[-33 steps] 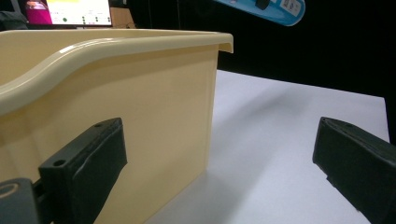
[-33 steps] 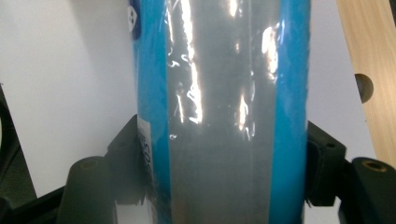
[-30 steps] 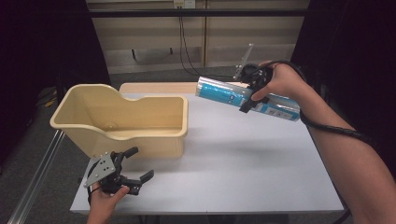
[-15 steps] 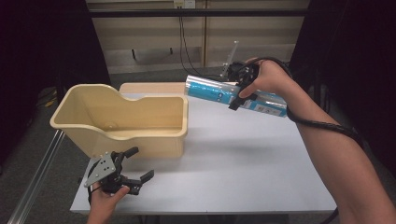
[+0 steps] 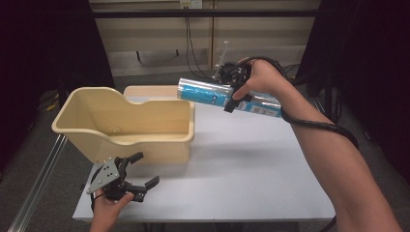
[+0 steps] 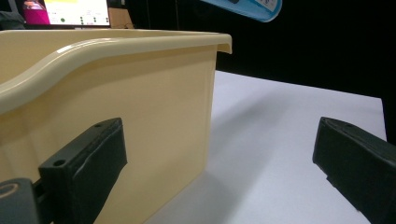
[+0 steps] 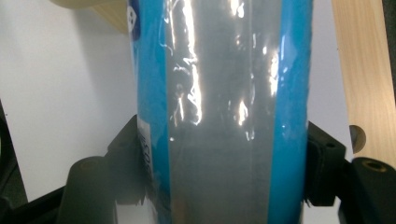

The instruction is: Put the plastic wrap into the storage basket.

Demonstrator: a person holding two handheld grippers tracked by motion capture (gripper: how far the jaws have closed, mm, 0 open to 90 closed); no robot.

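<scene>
Right gripper jaws clamped mid blue pack, held just beyond bin right rim. Tip: probably carry pack level over bin, lower inside before letting go. Left gripper jaws wide apart, idle by bin's front wall.

Glossy blue plastic-wrapped tube, smooth cream plastic bin, matt white table.

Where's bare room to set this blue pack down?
Free: the white table right of the beige bin, and the bin's floor. Crowded: the front-left corner, where the left hand-held gripper sits against the bin.
</scene>
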